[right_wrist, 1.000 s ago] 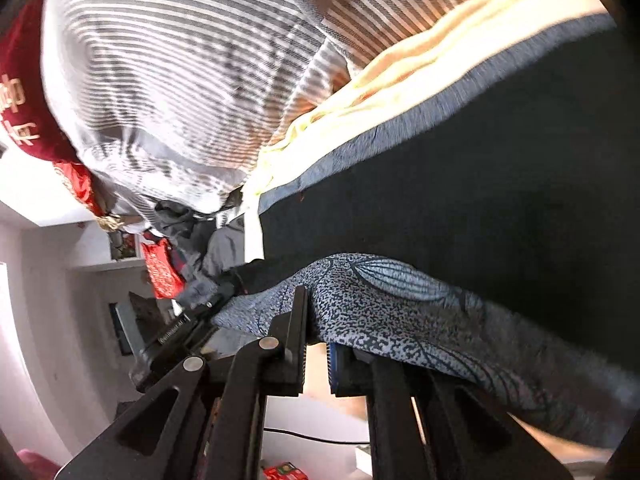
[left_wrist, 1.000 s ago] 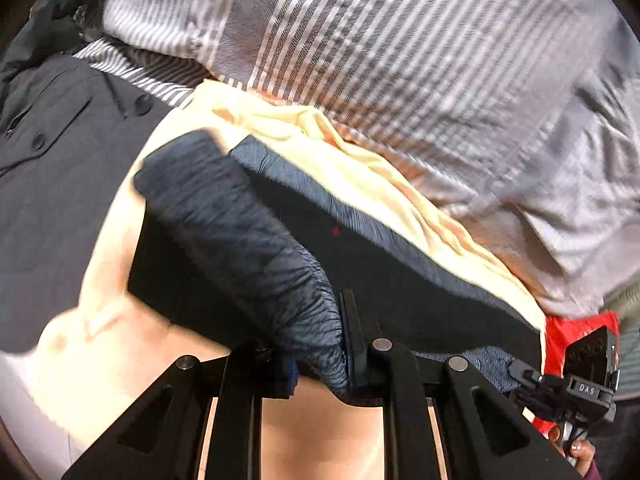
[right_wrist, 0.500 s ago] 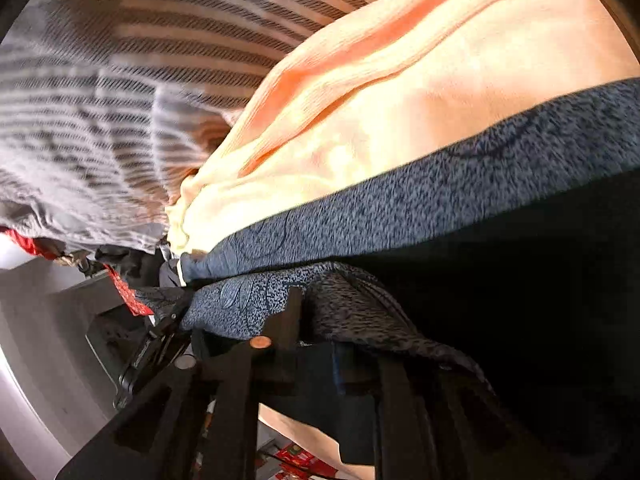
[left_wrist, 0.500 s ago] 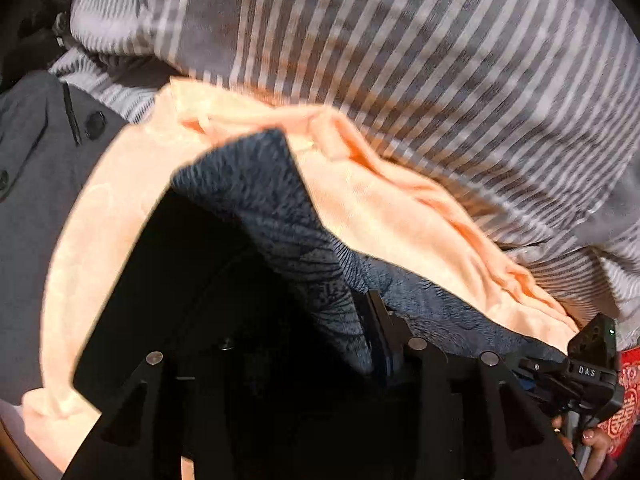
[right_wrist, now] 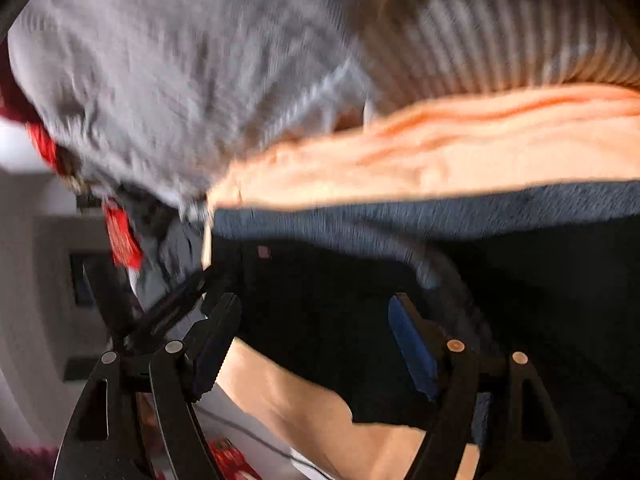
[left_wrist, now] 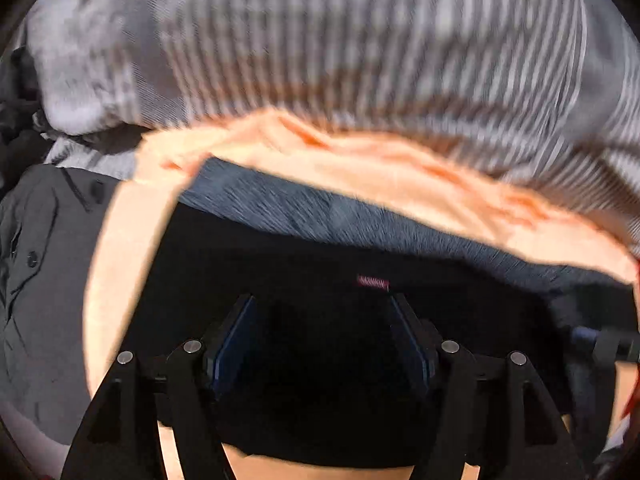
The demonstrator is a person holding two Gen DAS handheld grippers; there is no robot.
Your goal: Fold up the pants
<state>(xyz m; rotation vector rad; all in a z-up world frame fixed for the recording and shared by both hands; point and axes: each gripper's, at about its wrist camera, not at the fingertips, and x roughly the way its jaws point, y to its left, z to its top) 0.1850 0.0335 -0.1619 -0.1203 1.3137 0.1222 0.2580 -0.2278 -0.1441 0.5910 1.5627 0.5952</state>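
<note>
Clothes crowd the spot on every side. A big grey-and-white striped cloth (left_wrist: 360,52) bulges up behind everything, its stripes smeared by blur, and in the right wrist view it bunches into soft grey wrinkles (right_wrist: 160,80). Off to one side lies a charcoal buttoned garment (left_wrist: 44,264), flat and matte, with small round buttons down its edge. Past the heap's edge hangs something red (right_wrist: 120,236), too blurred to name.

Under the pants spreads a peach-coloured sheet (left_wrist: 380,164), smooth, with a few orange creases running along it (right_wrist: 460,140).

The pants (left_wrist: 320,260) lie on that sheet, folded into a dark slab: a speckled blue-grey band along the far edge, near-black below it, with a tiny red tag on the black. In the right wrist view the same speckled band (right_wrist: 440,208) runs across above the black cloth.

The left tool (left_wrist: 322,312) has its jaws apart and opening, poised over the black cloth; nothing is pinched between them. The right tool (right_wrist: 316,312) stands likewise apart and opening, blue pads (right_wrist: 412,344) bare, over the near edge of the pants.
</note>
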